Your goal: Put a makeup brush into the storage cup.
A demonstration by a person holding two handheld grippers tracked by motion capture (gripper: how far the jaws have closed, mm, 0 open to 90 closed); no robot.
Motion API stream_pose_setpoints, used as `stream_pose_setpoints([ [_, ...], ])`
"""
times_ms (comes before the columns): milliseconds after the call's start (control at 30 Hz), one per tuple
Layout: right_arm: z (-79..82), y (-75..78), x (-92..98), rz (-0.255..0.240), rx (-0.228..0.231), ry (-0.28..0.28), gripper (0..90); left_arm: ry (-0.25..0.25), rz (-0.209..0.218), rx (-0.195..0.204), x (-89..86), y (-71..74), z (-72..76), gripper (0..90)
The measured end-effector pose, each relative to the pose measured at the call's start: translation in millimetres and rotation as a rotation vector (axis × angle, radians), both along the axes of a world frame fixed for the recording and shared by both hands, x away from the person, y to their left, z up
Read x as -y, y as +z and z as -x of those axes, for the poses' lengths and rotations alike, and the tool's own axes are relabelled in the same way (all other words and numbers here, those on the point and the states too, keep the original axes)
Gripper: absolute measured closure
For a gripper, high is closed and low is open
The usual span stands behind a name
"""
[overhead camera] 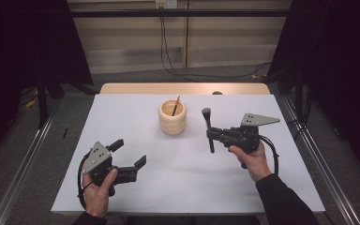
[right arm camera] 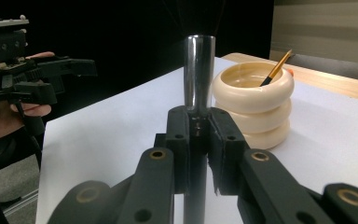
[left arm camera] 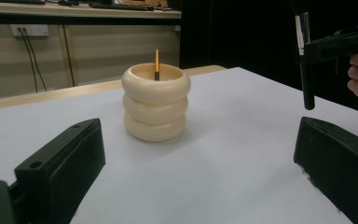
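A: What fills the middle of the high view?

B: A white rectangular table top (overhead camera: 187,178), with a cream ribbed three-ring ceramic pot (overhead camera: 172,117) standing upright above its centre.

A: And the grippers?

B: The left gripper (overhead camera: 130,157), lower left, has its jaws spread wide with nothing between them. The right gripper (overhead camera: 210,135), right of centre, is clenched on a black-handled makeup brush with a silver metal ferrule (overhead camera: 208,123), held upright just right of the pot, its bristles topmost.

A: Anything smaller?

B: A thin orange-handled brush (overhead camera: 175,106) leans inside the pot.
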State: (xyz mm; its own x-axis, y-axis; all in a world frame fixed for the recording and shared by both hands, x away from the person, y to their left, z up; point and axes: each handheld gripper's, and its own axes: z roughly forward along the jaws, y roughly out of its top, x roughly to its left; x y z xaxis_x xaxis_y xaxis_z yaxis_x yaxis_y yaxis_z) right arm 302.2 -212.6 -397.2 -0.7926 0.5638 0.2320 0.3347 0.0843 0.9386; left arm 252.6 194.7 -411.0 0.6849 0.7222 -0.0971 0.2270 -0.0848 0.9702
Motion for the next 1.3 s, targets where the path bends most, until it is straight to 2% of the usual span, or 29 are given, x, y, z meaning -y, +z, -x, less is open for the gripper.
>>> stream_pose_setpoints([
  [100,1.2,-0.8,-4.2,0.002,-0.001,0.017,79.2,-0.006,0.012,-0.006,8.0,1.5,-2.6,1.7],
  [167,1.7,-0.8,-5.2,0.004,0.001,0.019,79.2,-0.003,0.01,-0.008,10.1,1.7,-2.8,1.7],
  [267,2.9,-0.8,-8.6,0.005,0.007,0.033,79.2,-0.032,0.01,-0.005,15.7,2.9,-4.2,1.7],
  [400,4.8,-0.9,-13.2,0.0,0.01,0.055,79.2,-0.026,0.004,-0.002,23.5,6.8,-6.1,1.7],
  [567,7.5,-1.2,-17.7,0.002,0.008,0.075,79.2,-0.056,-0.001,-0.007,34.5,6.8,-8.5,1.7],
  [700,7.9,-2.2,-20.7,0.004,0.008,0.084,79.2,-0.06,0.0,-0.006,39.1,8.8,-11.3,1.5],
  [867,8.8,-3.3,-24.8,0.006,0.004,0.097,79.2,-0.089,-0.01,0.003,49.4,15.7,-17.2,1.5],
  [900,8.8,-3.2,-25.4,0.007,0.008,0.102,79.2,-0.104,-0.026,0.009,50.7,17.3,-18.4,1.5],
  [933,9.4,-2.9,-26.1,0.009,0.006,0.099,79.2,-0.109,-0.013,0.009,53.8,18.4,-19.1,1.5],
  [1000,9.8,-2.9,-27.7,0.008,0.007,0.107,79.2,-0.129,-0.013,0.017,58.5,20.8,-21.1,1.5],
  [1067,10.2,-3.2,-29.2,0.012,0.008,0.113,79.2,-0.127,-0.021,0.019,63.9,23.2,-22.2,1.5],
  [1100,10.6,-3.7,-30.5,0.015,0.007,0.113,79.2,-0.15,-0.011,0.025,66.2,24.1,-23.8,1.5],
  [1133,11.1,-4.3,-32.5,0.017,0.007,0.123,79.2,-0.155,0.012,0.024,72.8,26.1,-24.8,1.5],
  [1167,11.1,-4.3,-32.5,0.017,0.007,0.123,79.2,-0.155,0.012,0.024,72.8,26.1,-24.8,1.6],
  [1300,12.7,-4.4,-37.0,0.017,0.008,0.129,79.2,-0.189,-0.02,0.027,85.3,30.8,-27.8,2.6],
])
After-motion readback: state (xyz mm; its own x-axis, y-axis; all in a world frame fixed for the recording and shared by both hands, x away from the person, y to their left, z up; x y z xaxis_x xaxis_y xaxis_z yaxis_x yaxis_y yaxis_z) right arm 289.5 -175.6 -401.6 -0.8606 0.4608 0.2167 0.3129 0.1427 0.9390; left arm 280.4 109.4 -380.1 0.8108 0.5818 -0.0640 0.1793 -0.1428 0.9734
